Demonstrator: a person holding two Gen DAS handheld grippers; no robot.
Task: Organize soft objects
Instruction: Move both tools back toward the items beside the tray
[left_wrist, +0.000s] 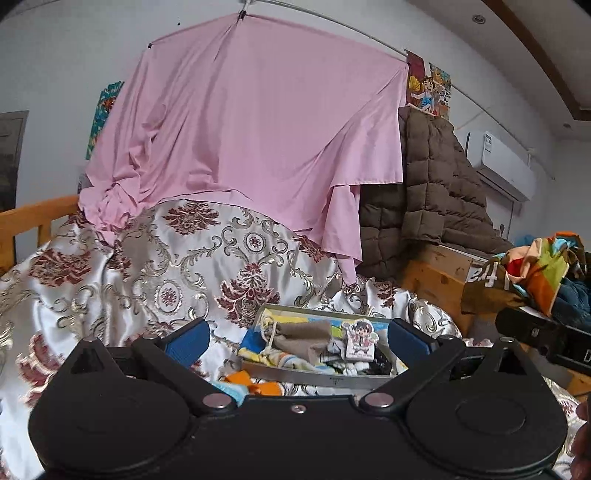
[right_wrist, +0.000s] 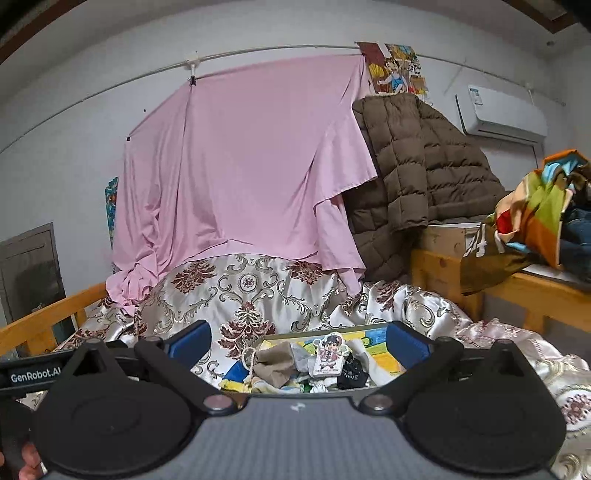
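Left gripper (left_wrist: 295, 338) and right gripper (right_wrist: 297, 339) both spread wide, nothing between the blue pads, each low centre of its frame. Shallow tin box (left_wrist: 314, 378) sits just beyond them on the floral satin bedspread (left_wrist: 147, 266), stuffed with socks (right_wrist: 273, 360) and a cartoon-figure card (right_wrist: 328, 356) on top. Orange sock (left_wrist: 255, 384) lies outside the box's near edge; pink sheet (left_wrist: 251, 129) hangs upper centre, brown puffer jacket (right_wrist: 424, 162) right.

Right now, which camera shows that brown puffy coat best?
The right wrist view: the coat shows whole, collar to hem, draped over a wooden ledge. The left wrist view has the coat too, but the pink sheet covers its left edge.
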